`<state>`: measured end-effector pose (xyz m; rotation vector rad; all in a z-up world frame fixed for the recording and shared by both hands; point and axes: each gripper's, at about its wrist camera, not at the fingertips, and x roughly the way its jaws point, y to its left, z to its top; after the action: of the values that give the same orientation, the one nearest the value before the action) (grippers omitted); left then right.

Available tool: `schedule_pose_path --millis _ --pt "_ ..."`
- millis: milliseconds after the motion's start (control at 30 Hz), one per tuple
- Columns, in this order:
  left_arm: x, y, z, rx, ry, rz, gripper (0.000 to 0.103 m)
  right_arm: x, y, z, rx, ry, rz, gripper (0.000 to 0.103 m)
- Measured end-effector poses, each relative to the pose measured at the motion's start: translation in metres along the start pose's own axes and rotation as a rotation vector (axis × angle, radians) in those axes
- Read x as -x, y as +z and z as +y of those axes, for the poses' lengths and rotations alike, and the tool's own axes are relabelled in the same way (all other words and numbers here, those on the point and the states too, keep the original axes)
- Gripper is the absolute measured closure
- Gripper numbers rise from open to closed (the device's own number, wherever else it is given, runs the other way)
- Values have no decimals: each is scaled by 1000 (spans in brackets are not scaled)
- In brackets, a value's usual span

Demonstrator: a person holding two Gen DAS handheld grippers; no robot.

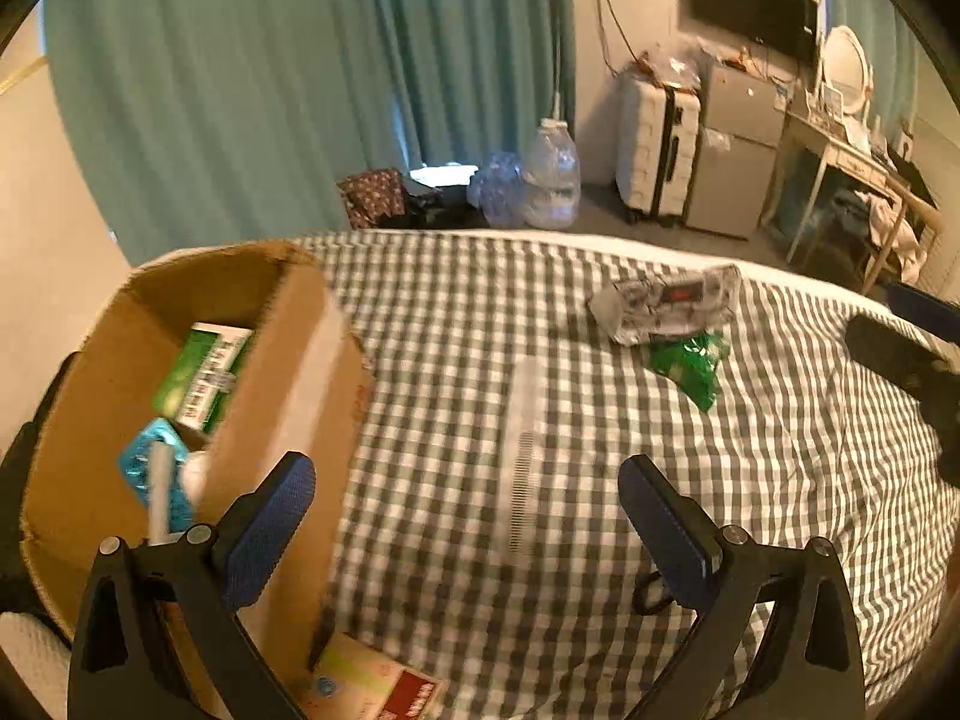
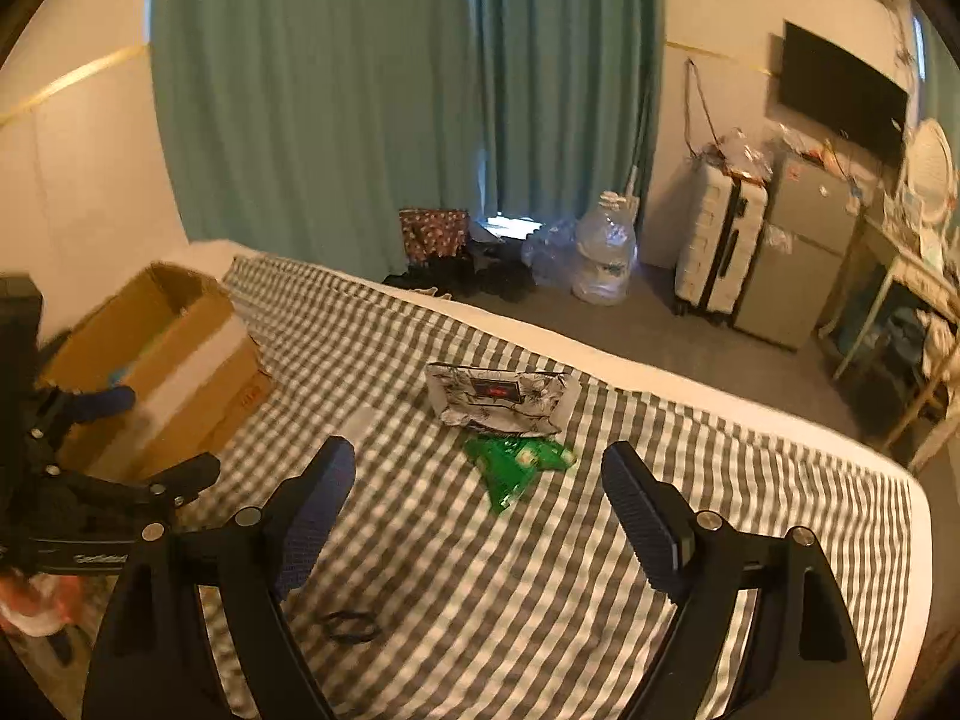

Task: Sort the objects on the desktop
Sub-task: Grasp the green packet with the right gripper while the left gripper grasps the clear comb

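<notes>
Checked bedspread [image 1: 456, 324] fills the lower half of both views, with an open cardboard box [image 1: 288, 354] at left holding a green carton [image 1: 201, 375] and a teal packet [image 1: 150, 468]. Patterned silver pouch [image 2: 498, 399] sits mid-frame touching a green wrapper [image 2: 519, 462] just below it; a blurred clear comb [image 1: 523, 450] lies centre in the left view, a black hair tie [image 2: 351, 626] lower centre in the right. Left gripper [image 1: 468, 492] and right gripper [image 2: 477, 483] are both spread wide, nothing between the pads.
</notes>
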<state>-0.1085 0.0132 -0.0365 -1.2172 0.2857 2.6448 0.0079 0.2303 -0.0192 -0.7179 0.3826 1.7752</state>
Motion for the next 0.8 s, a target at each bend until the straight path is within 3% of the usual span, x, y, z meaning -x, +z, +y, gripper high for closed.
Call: schedule_pose_path --millis 167,300,533,700,800 --pt "-30 1 -16 -15 -6 34 0 -50 -18 -5 50 -23 79 19" --pt "-65 -1 -24 -21 -2 76 0 -82 -25 -19 10 22 134 19" --pt "-125 0 -16 106 -28 170 0 -118 -28 -44 -98 37 157 18" --pt "-156 -11 -3 200 -43 247 0 -143 -31 -45 -76 13 176 19" --pt "-157 -12 -5 209 -32 227 0 -159 -35 -47 -80 -1 196 19"
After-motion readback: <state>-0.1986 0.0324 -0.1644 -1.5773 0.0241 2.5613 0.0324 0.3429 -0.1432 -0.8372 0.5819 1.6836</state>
